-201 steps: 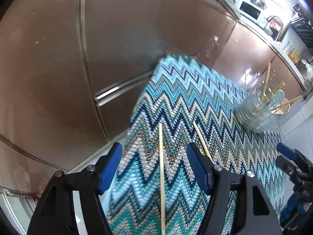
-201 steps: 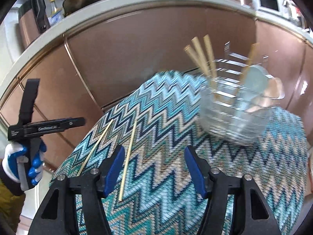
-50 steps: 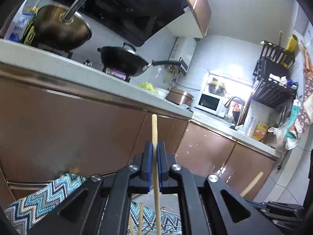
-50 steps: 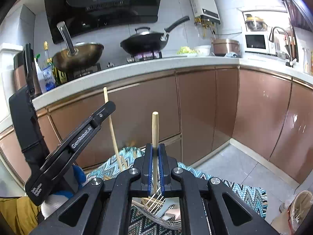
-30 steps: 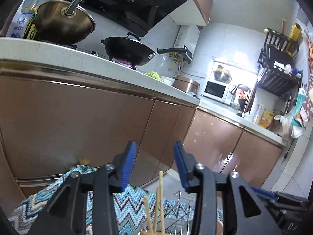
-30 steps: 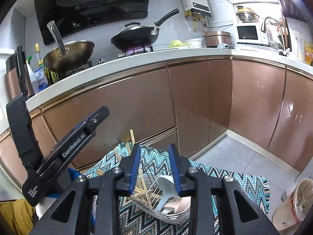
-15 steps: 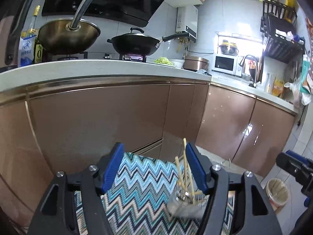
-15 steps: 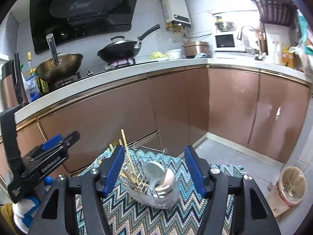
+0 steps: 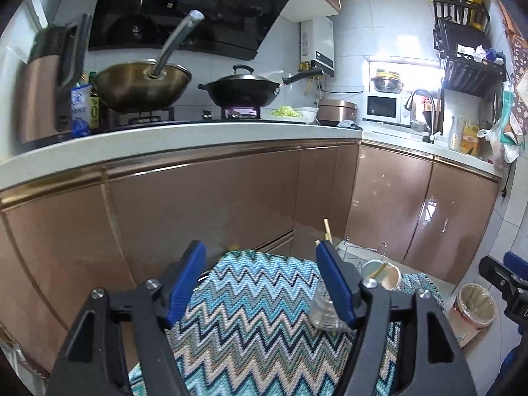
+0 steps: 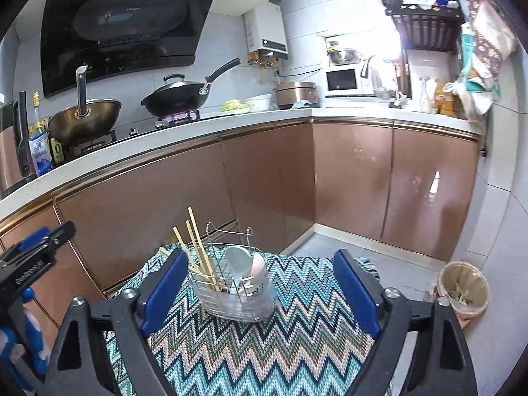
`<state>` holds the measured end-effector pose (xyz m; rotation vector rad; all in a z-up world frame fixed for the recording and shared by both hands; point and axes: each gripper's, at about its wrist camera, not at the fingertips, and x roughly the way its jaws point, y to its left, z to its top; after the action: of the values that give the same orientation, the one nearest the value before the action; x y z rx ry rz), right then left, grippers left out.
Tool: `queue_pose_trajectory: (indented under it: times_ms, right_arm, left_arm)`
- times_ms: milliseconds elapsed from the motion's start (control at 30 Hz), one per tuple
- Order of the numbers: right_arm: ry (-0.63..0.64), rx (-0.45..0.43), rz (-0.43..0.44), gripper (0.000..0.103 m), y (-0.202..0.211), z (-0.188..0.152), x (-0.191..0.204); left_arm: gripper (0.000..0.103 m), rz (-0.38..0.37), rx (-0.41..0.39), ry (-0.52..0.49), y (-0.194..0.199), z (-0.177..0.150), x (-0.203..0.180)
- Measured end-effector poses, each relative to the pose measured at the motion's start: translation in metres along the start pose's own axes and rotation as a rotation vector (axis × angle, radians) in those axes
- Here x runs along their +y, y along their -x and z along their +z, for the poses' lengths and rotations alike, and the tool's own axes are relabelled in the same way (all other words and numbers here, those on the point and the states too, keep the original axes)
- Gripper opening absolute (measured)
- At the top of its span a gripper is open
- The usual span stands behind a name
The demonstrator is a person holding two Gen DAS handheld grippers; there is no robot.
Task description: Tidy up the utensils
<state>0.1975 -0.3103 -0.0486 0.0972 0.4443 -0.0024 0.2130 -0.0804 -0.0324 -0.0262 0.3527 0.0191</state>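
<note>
Left wrist view: left gripper (image 9: pixel 259 283) with blue-padded fingers spread wide, holding nothing, above the desk (image 9: pixel 250 323) draped in a teal, blue and beige zigzag-patterned cloth. Wire-and-clear-plastic utensil caddy (image 9: pixel 330 313) near the desk's far right edge, partly hidden behind the right-hand finger; tips of pale wooden chopsticks (image 9: pixel 326 229) poking above it. Brown glossy kitchen cabinets (image 9: pixel 204 204) behind.

Right wrist view: right gripper (image 10: pixel 260 293) likewise wide apart and empty. Caddy (image 10: pixel 237 300) upright between the fingers toward the desk's (image 10: pixel 264 356) far edge, chopsticks (image 10: pixel 198 247) leaning in its left compartment, pale spoons (image 10: pixel 247 264) in the right. Left gripper (image 10: pixel 36 254) at left edge.
</note>
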Motion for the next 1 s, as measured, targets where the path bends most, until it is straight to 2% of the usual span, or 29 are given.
queue_pose_trajectory:
  times_ms: [133, 400, 700, 1000]
  right_arm:
    - [0.019, -0.021, -0.05, 0.103, 0.018, -0.008, 0.007]
    - [0.042, -0.069, -0.111, 0.103, 0.06, -0.021, 0.016]
    - [0.046, -0.144, -0.136, 0.103, 0.108, -0.027, 0.025]
    - [0.06, -0.215, -0.174, 0.103, 0.143, -0.029, 0.033]
  left_arm:
    - [0.076, 0.022, -0.007, -0.016, 0.024, -0.001, 0.007]
    - [0.083, 0.044, -0.062, -0.015, 0.075, -0.004, 0.027]
    - [0.083, 0.07, -0.076, 0.013, 0.115, -0.005, 0.054]
    - [0.083, 0.066, -0.111, 0.011, 0.146, -0.01, 0.064]
